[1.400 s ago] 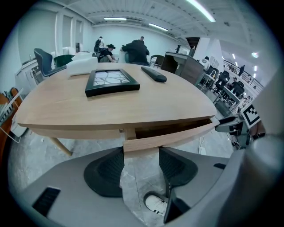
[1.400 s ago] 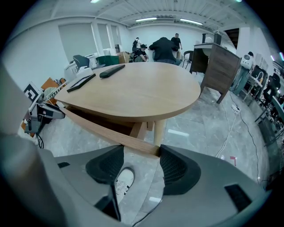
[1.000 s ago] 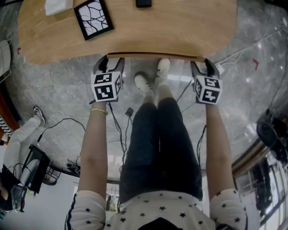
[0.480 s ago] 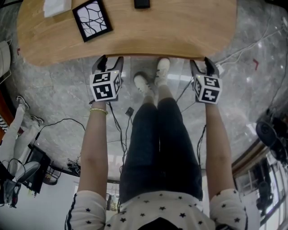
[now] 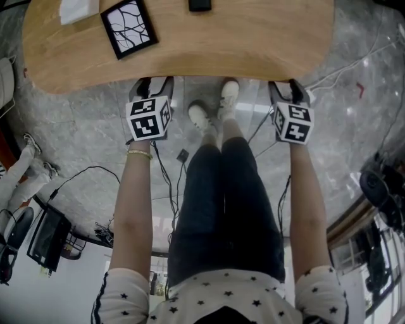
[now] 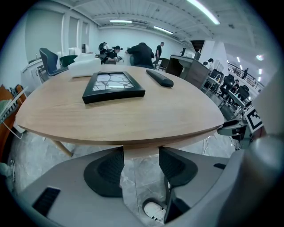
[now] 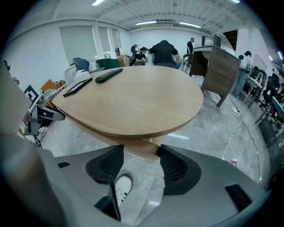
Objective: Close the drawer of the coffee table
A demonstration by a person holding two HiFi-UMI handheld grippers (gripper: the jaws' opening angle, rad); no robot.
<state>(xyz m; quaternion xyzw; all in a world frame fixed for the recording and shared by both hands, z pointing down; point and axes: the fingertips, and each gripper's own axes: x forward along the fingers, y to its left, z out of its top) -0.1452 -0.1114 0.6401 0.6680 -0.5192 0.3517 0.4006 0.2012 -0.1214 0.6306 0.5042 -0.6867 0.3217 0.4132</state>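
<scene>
Wooden drawer (image 6: 141, 152) is sitting nearly closed under the table (image 5: 253, 38) edge. Left gripper (image 5: 155, 83) and right gripper (image 5: 286, 86), jaws apart, are touching its front; pushing evenly should avoid jamming.

Black picture frame (image 5: 130, 26), remote control (image 5: 201, 5)

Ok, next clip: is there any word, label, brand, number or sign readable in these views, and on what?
No readable text in any view.
Black-and-white marker cubes on the left tongs and right tongs: square code patterns only, no letters or digits.
Black-framed square picture on the wooden table: branching black lines, no words.
Dark slim remote: any print too small to read.
</scene>
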